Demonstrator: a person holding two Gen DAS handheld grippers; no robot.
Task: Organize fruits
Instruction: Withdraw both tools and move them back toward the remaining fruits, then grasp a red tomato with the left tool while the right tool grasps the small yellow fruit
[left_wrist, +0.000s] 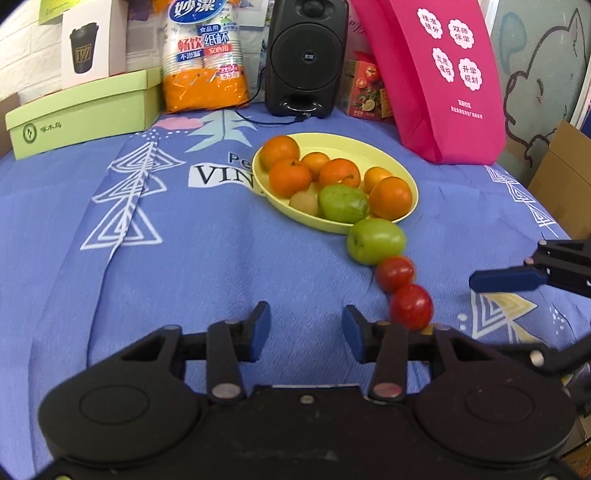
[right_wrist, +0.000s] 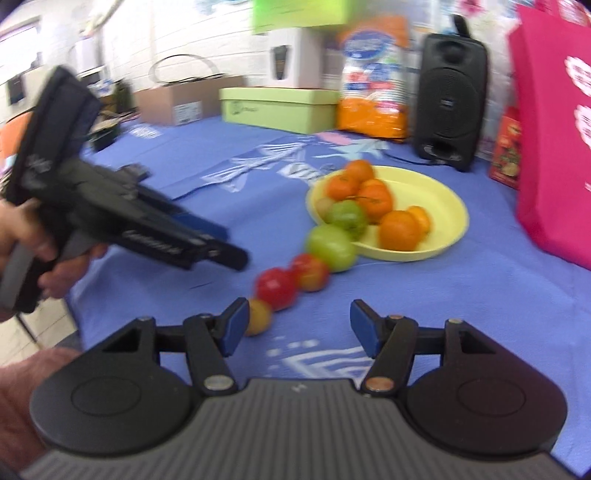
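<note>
A yellow plate (left_wrist: 384, 151) holds several oranges (left_wrist: 290, 177), a green fruit (left_wrist: 343, 204) and a small kiwi-like fruit. In front of it on the blue cloth lie a green fruit (left_wrist: 376, 240) and two red tomatoes (left_wrist: 394, 273) (left_wrist: 411, 306) in a row. The right wrist view shows the same row (right_wrist: 276, 288) ending in a small yellow-orange fruit (right_wrist: 258, 316) beside my right gripper's left finger. My left gripper (left_wrist: 306, 330) is open and empty, just left of the near tomato. My right gripper (right_wrist: 297, 326) is open and empty above the cloth.
A black speaker (left_wrist: 306, 55), an orange pack of paper cups (left_wrist: 205, 55), a green box (left_wrist: 85, 110) and a pink bag (left_wrist: 443, 74) stand at the back. The table's right edge and a cardboard box (left_wrist: 565, 177) lie to the right.
</note>
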